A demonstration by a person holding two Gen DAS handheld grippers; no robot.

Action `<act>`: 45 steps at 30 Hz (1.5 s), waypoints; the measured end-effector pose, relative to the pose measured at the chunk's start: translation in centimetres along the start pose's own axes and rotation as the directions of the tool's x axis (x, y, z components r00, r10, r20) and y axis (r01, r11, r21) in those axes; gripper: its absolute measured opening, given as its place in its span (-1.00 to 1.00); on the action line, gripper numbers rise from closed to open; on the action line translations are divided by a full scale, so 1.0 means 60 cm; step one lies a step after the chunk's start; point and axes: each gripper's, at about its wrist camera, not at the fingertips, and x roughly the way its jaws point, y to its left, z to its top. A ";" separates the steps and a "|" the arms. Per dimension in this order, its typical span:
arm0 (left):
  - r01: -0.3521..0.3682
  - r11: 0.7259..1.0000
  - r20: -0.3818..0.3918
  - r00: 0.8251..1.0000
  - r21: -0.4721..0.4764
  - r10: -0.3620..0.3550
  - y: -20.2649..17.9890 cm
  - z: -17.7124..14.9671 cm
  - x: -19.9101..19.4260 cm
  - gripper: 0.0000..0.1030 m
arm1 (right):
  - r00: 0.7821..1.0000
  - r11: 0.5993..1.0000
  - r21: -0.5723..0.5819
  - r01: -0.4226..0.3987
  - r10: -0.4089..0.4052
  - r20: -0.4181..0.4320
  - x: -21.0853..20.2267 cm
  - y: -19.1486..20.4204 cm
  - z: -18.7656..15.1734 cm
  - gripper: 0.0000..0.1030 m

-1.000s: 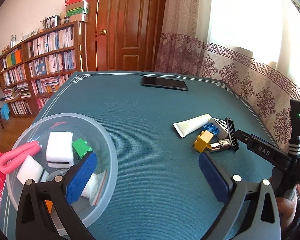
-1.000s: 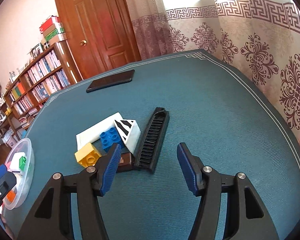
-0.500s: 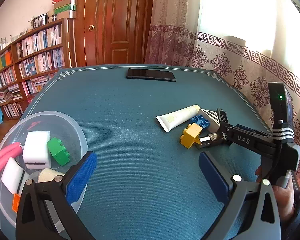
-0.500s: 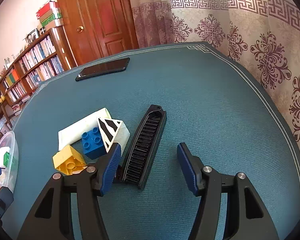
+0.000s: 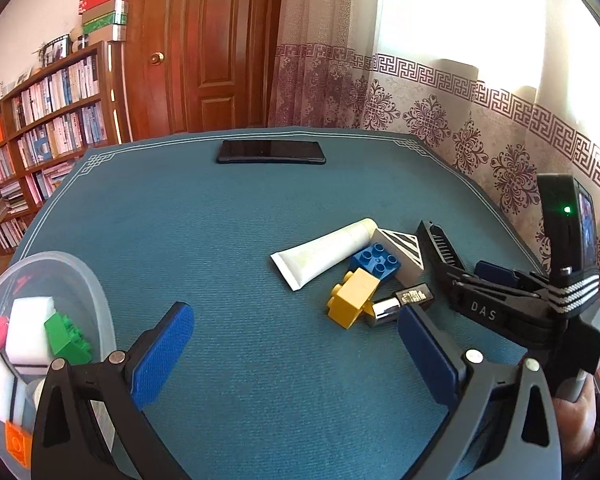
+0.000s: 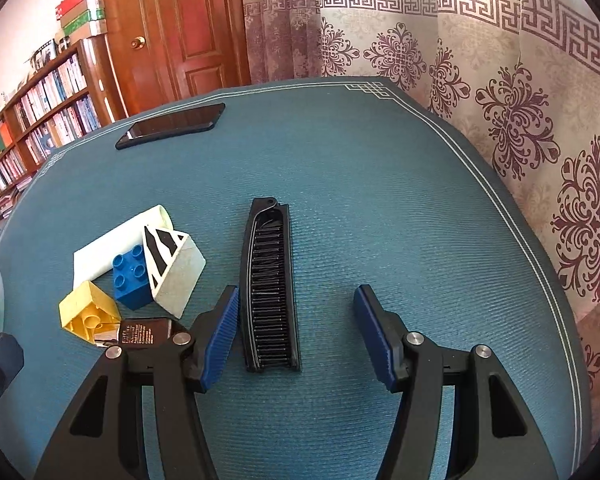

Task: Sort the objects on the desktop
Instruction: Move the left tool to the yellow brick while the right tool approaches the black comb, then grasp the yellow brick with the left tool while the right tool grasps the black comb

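Right now the right gripper [image 6: 294,318], jaws wide and empty, straddles the near end of the black comb [image 6: 270,284].
Comb's long axis runs 12 to 6, hugging the 9 o'clock finger; left gripper [image 5: 296,352], also wide and empty, sits farther off.

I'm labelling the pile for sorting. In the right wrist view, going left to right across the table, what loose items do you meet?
Yellow brick → blue brick → striped white wedge block → black comb, which lies between the open right tongs.
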 end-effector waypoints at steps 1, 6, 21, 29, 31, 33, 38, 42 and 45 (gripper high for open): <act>0.002 1.000 -0.001 1.000 0.014 -0.002 -0.007 0.002 0.007 0.99 | 1.000 1.000 -0.001 -0.002 0.002 0.000 0.000 -0.001 -0.001 0.20; 0.001 0.997 -0.027 1.000 0.073 0.001 -0.028 0.009 0.049 0.88 | 1.000 1.000 -0.007 -0.002 0.002 0.002 -0.001 0.000 0.000 0.20; 0.043 0.999 -0.111 0.993 0.028 -0.040 -0.021 0.005 0.107 -0.31 | 0.999 0.999 0.020 -0.049 0.049 0.018 -0.002 -0.002 -0.001 0.20; 0.065 0.998 -0.084 0.994 -0.001 -0.065 -0.012 0.002 0.091 -0.49 | 0.998 0.998 0.020 -0.060 0.060 0.023 -0.001 0.000 0.001 0.19; 0.067 0.998 -0.075 0.995 0.002 -0.067 -0.013 -0.001 0.084 -0.49 | 0.998 0.998 0.019 -0.056 0.056 0.025 -0.001 -0.002 0.002 0.01; 0.068 0.998 -0.064 0.996 0.006 -0.067 -0.015 -0.002 0.076 -0.49 | 0.998 0.998 0.023 -0.065 0.064 0.027 -0.001 -0.005 0.002 -0.12; 0.075 0.997 -0.037 0.997 0.005 -0.074 -0.018 0.001 0.058 -0.49 | 0.997 0.998 0.019 -0.066 0.066 0.030 -0.002 -0.003 0.001 -0.34; 0.076 0.997 -0.024 0.997 -0.013 -0.076 -0.011 0.001 0.049 -0.49 | 0.997 0.997 0.026 -0.072 0.071 0.037 -0.004 -0.006 0.000 -0.35; 0.075 0.997 -0.017 0.997 -0.030 -0.075 -0.003 0.000 0.043 -0.49 | 0.994 0.994 0.046 -0.095 0.092 0.051 -0.009 -0.011 0.001 -0.38</act>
